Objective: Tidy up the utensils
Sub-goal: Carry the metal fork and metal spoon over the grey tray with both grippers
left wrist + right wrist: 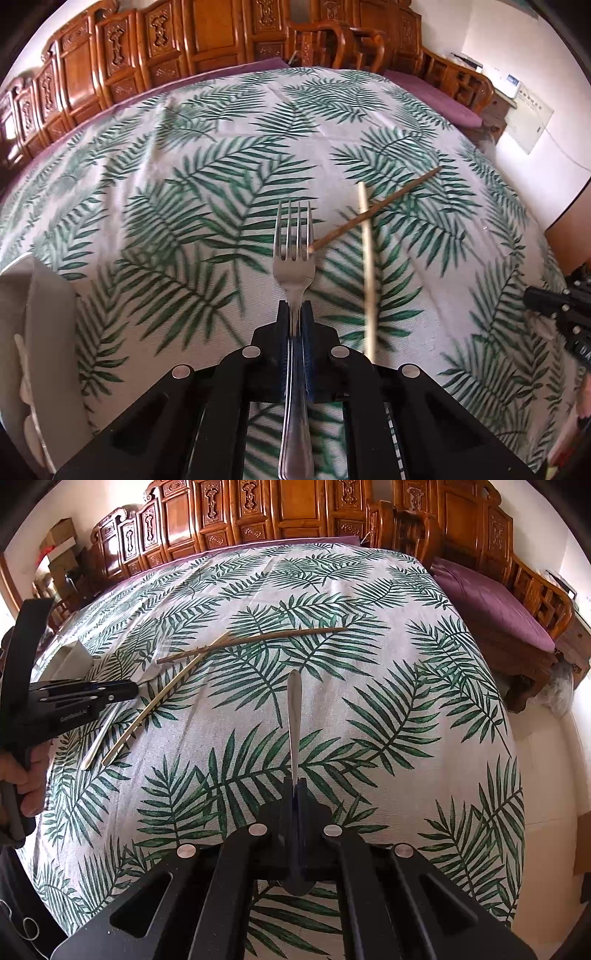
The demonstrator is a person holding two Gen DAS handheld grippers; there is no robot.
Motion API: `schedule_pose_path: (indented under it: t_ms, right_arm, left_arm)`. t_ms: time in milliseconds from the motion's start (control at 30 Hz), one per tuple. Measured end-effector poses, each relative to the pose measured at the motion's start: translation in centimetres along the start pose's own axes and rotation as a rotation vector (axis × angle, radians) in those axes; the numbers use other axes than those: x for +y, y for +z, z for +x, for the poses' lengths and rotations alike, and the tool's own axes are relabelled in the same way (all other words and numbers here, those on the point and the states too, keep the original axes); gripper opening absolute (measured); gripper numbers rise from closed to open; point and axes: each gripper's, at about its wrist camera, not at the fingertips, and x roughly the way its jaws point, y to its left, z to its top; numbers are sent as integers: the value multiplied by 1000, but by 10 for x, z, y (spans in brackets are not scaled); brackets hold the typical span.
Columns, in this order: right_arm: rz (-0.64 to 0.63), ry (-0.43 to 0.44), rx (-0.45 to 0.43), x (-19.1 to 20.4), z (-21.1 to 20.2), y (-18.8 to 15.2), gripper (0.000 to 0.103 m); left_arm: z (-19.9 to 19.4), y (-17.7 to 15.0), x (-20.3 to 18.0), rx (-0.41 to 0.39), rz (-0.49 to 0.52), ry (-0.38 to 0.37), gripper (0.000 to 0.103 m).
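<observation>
My left gripper (295, 308) is shut on a steel fork (293, 254), tines pointing forward above the leaf-print tablecloth. It also shows in the right wrist view (129, 690) at the left, with the fork handle (99, 734) sticking out below it. My right gripper (295, 786) is shut on a steel utensil (294, 716) seen edge-on, handle pointing forward; its kind is unclear. A brown chopstick (376, 208) and a pale chopstick (367, 266) lie crossed on the cloth right of the fork. They also show in the right wrist view: brown (255, 640), pale (166, 698).
A white tray or plate (40, 332) stands at the left edge, also visible in the right wrist view (70, 657). The table (369, 686) is covered by the leaf-print cloth. Carved wooden chairs (332, 44) and a purple-cushioned bench (491, 602) lie beyond it. The right gripper's body (561, 306) shows at the right.
</observation>
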Motion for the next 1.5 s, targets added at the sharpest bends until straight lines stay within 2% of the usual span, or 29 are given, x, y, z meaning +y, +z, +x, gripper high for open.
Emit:
schedule_pose_path:
  t_ms: [200, 333, 733, 1000, 1200, 1500]
  right_arm:
    - [-21, 4, -8, 9, -3, 2, 3]
    - [-37, 7, -6, 22, -3, 4, 3]
    - [-102, 39, -34, 90, -10, 29, 3]
    - [-153, 60, -55, 138, -19, 46, 3]
    - [-189, 85, -71, 175, -25, 57, 3]
    - [-236, 128, -82, 234, -27, 71, 3]
  left_arm:
    - [-10, -6, 22, -7, -10, 47, 6]
    - [-24, -8, 31, -30, -18, 45, 6]
    - [-100, -16, 58, -148, -14, 2, 6]
    - [-141, -24, 96, -200, -36, 19, 6]
    - [-152, -33, 134, -209, -77, 47, 6]
    - [-144, -52, 188, -179, -144, 80, 6]
